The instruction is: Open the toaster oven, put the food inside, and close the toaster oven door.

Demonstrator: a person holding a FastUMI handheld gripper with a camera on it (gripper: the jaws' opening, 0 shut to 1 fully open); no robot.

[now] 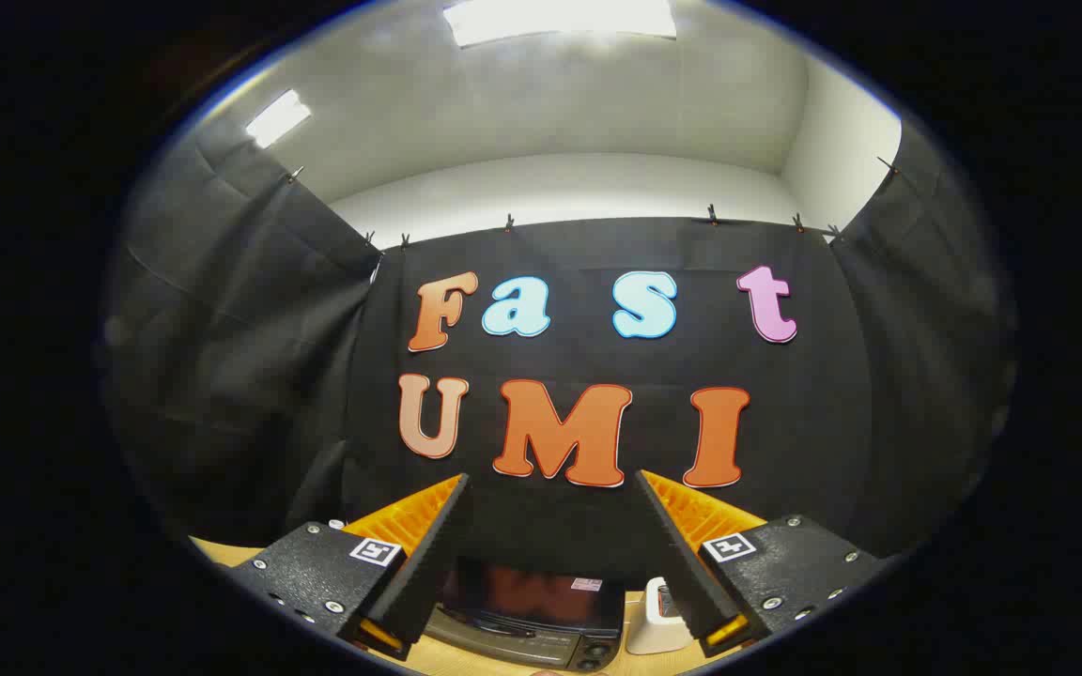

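My gripper (552,488) is raised well above the table, its two orange-and-black fingers (433,535) spread wide apart with nothing between them. Far below, between the fingers' bases, stands the black toaster oven (527,610) with its dark glass door shut and knobs at its right end. A white thing (658,620) sits just right of the oven, partly hidden by the right finger; I cannot tell what it is.
The wooden table (222,552) shows as a strip beside the left finger and around the oven. Black cloth walls close in the booth behind and on both sides, with a white ceiling and lamps above.
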